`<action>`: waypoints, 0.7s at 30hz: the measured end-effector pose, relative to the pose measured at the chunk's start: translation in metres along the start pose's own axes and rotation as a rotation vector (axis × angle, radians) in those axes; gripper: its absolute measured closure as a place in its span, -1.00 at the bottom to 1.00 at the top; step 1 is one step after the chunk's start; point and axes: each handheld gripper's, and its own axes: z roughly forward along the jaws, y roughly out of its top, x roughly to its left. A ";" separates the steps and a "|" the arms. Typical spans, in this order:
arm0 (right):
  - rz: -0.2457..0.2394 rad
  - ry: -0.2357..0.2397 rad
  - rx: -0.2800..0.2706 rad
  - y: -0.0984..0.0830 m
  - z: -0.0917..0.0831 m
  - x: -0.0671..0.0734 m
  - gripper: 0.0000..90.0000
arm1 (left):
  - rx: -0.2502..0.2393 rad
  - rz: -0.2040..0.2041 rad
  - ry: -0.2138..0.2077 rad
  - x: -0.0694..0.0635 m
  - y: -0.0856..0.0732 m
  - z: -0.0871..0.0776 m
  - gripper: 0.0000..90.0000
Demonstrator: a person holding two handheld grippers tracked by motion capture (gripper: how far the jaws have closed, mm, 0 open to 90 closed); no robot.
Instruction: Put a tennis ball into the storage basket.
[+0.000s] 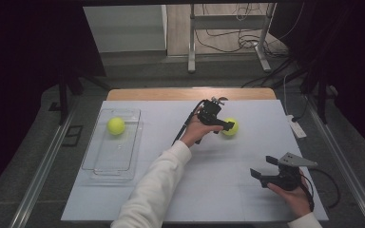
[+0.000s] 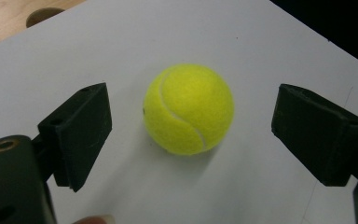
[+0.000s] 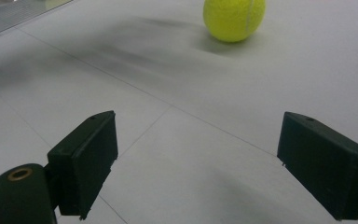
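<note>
The white rectangular tabletop (image 1: 247,156) holds a clear plastic tray (image 1: 100,161) at left. The left gripper (image 1: 225,126) stands open around a yellow felt tennis ball (image 2: 189,109) mid-table, untouched; the right gripper (image 1: 261,175), near right, gapes empty.

hidden: tennis ball (image 1: 231,127) partly behind left gripper (image 1: 222,125) | cut off: ball top (image 3: 234,18)

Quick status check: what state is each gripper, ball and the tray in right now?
Left gripper: open, jaws either side of a ball, pads clear of it.
Ball at the left gripper: resting on the white table, not gripped.
Right gripper: open, nothing between its jaws.
Ball in the tray: lying loose near the far end.
Clear tray: flat on the table, holding one ball.
</note>
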 end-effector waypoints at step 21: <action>0.005 0.003 -0.004 0.000 -0.001 -0.001 -0.72 | 0.064 -0.008 -0.013 -0.003 0.003 0.032 -0.77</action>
